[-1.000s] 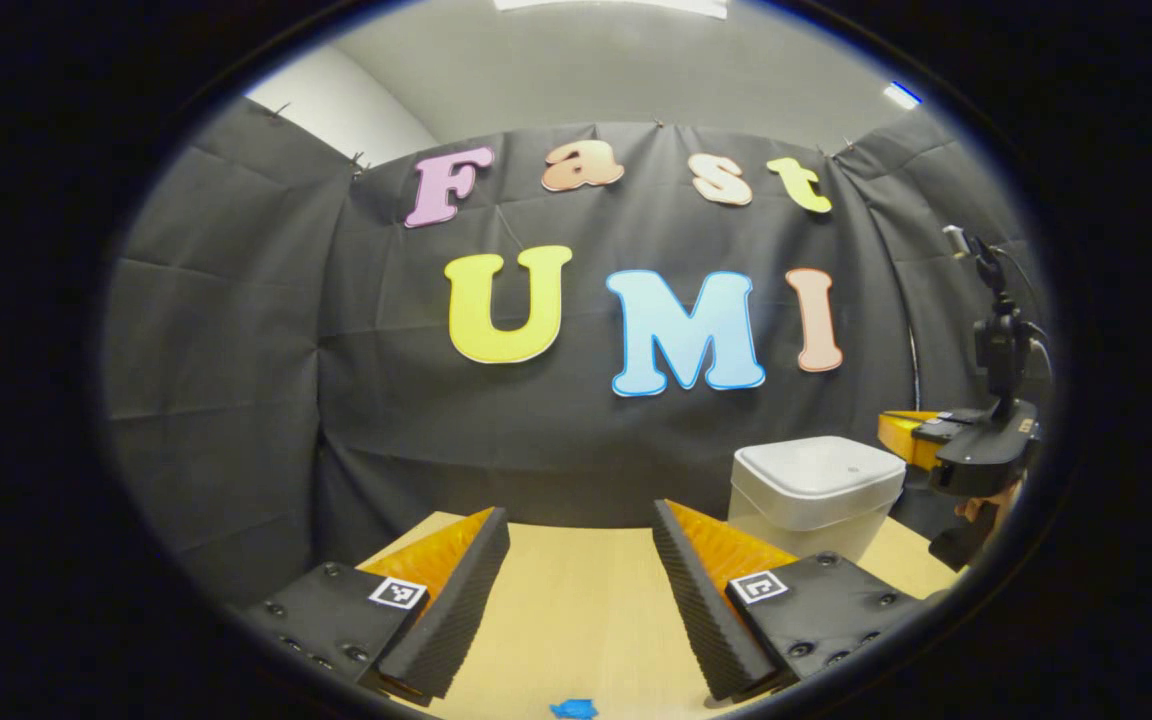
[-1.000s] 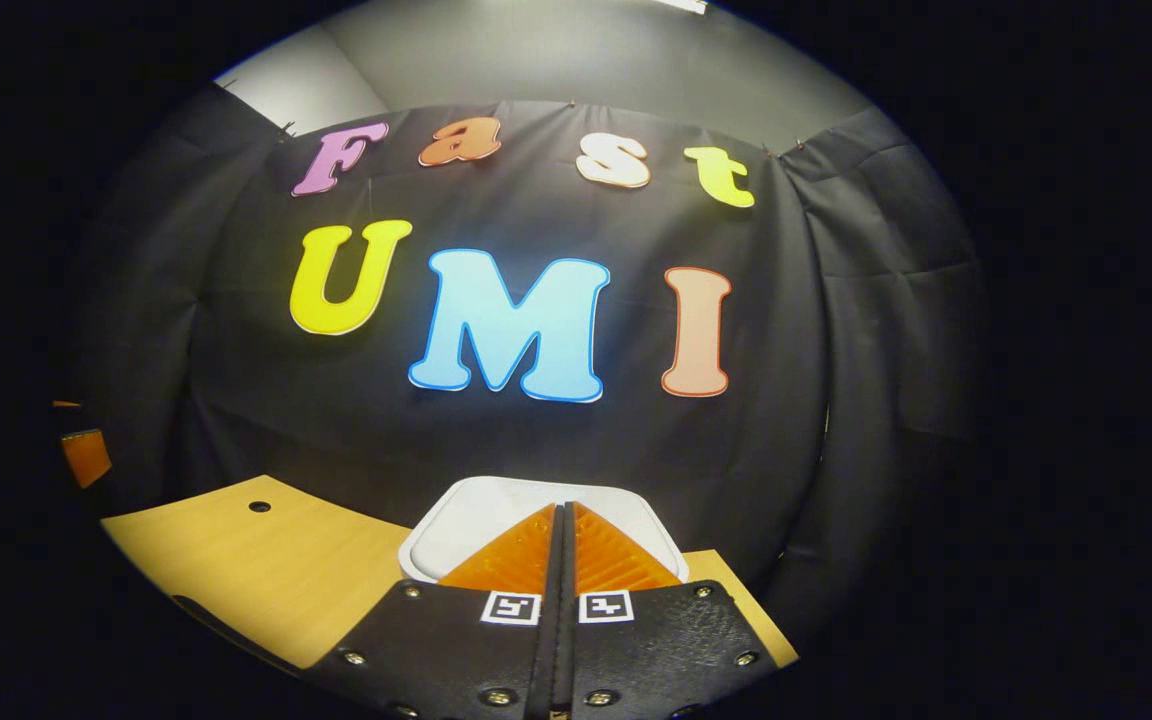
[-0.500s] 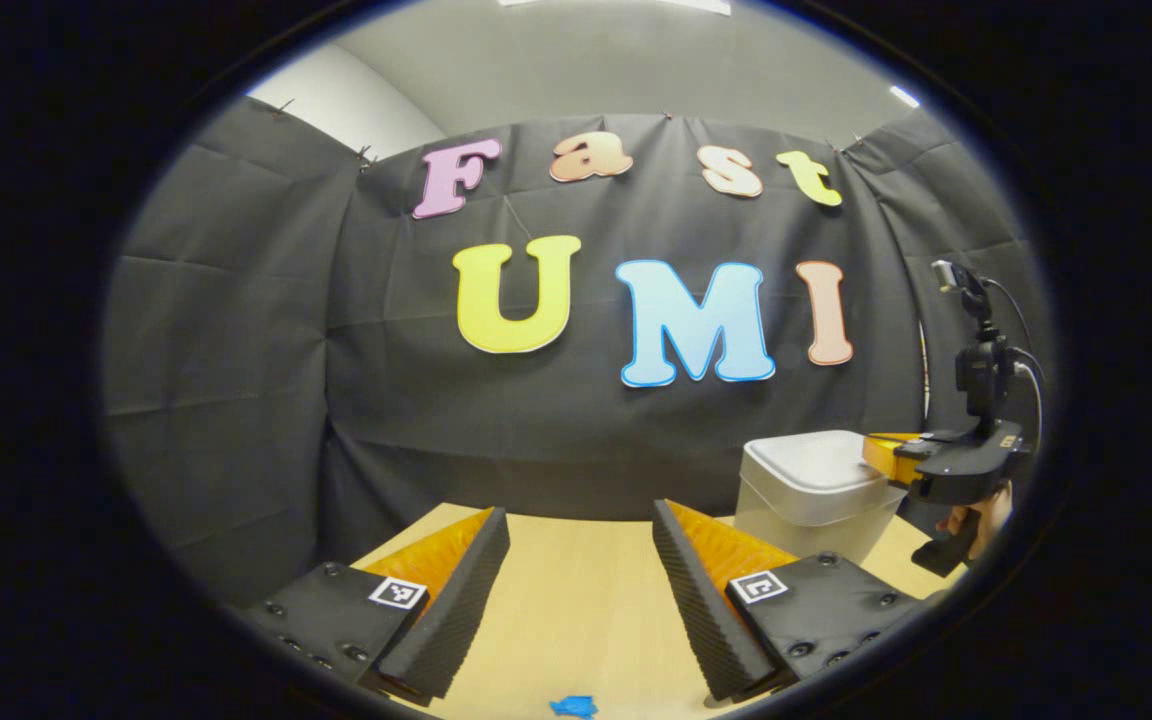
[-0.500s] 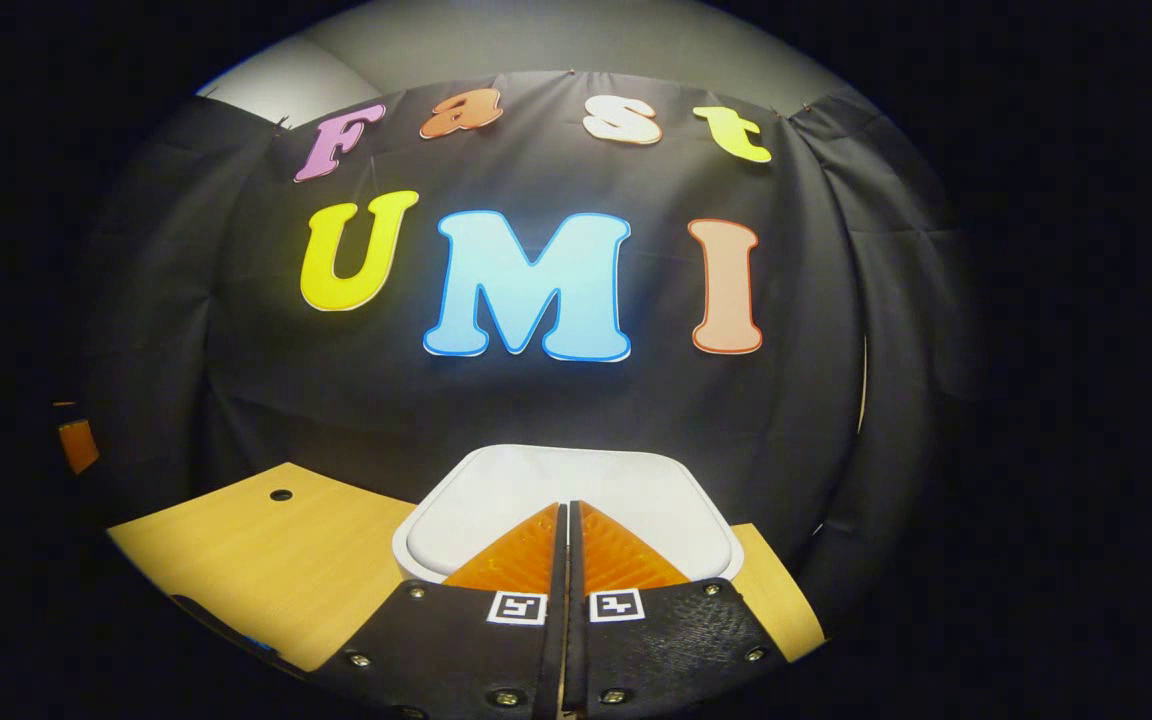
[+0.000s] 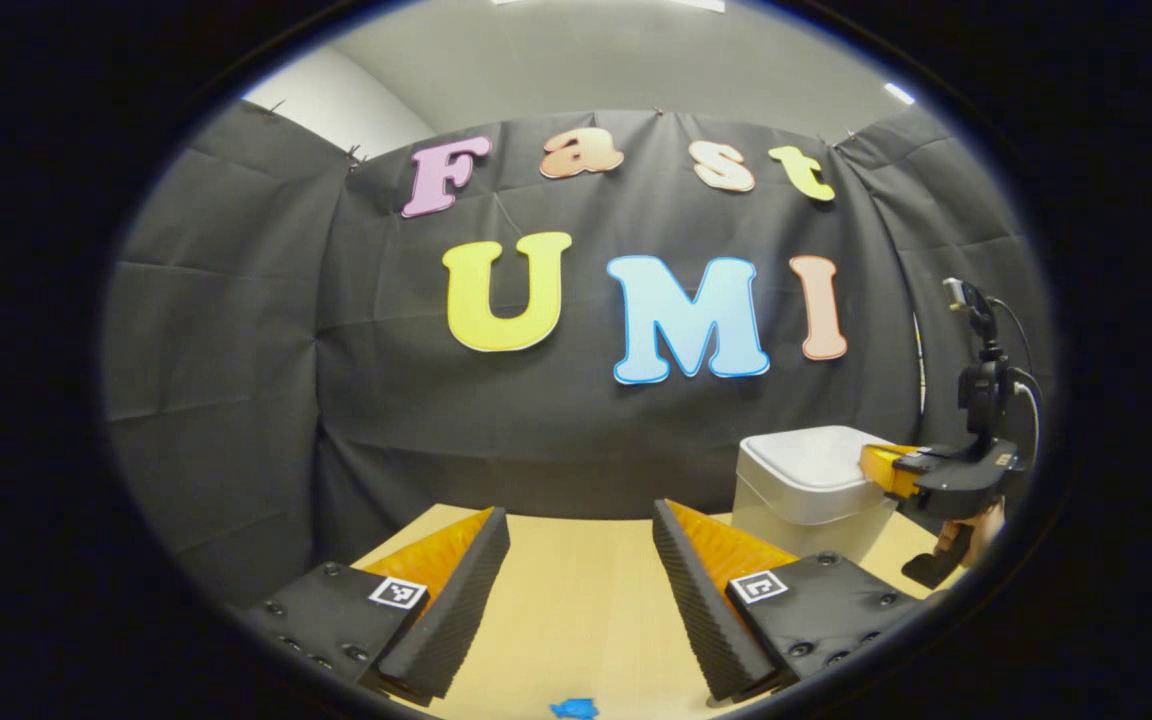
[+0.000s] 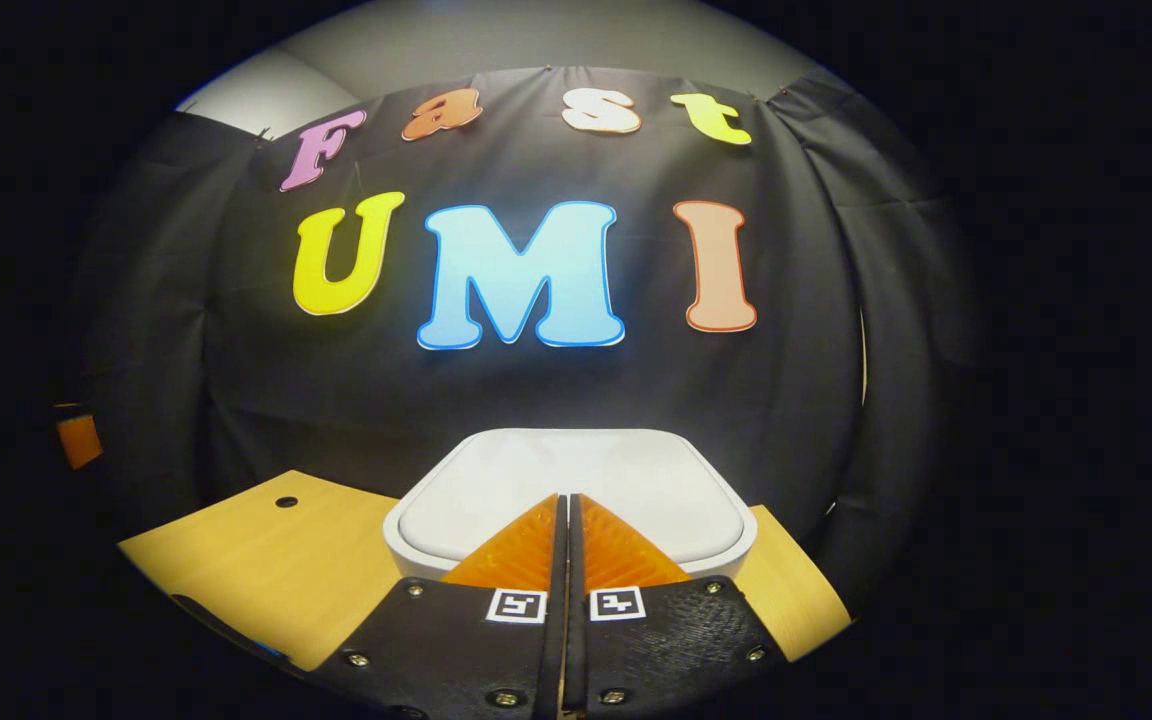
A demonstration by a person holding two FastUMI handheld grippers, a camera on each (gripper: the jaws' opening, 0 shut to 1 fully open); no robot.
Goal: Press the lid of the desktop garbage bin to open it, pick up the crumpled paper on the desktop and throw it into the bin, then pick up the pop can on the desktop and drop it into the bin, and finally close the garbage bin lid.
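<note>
The bin (image 6: 568,495) sits at the lower middle of the right gripper view, a pale plastic box with rounded corners, its lid (image 6: 576,480) flat and closed. It stands on the wooden desk (image 6: 266,560) close to the black cloth wall. The right gripper (image 6: 568,510) has its two fingers pressed together with nothing between them, and their tips lie over the near edge of the lid. Whether they touch it or hang just above cannot be told from this view.

In the left gripper view the same bin (image 5: 811,485) appears at the lower right, and the right gripper (image 5: 881,468) comes in from the right edge with its tip at the lid's near corner, a hand (image 5: 981,520) below it. The left gripper (image 5: 576,560) is at the bottom of the frame with its fingers wide apart and empty, held above bare desk (image 5: 576,610). A small blue scrap (image 5: 573,709) lies on the desk at the bottom edge.

The step in hand seems to be the press that opens the lid. The bin looks light and smooth, so a push off centre could slide or tip it; a press straight down on the lid is probably safest. The plastic looks stiff enough to take a firm, short push.
</note>
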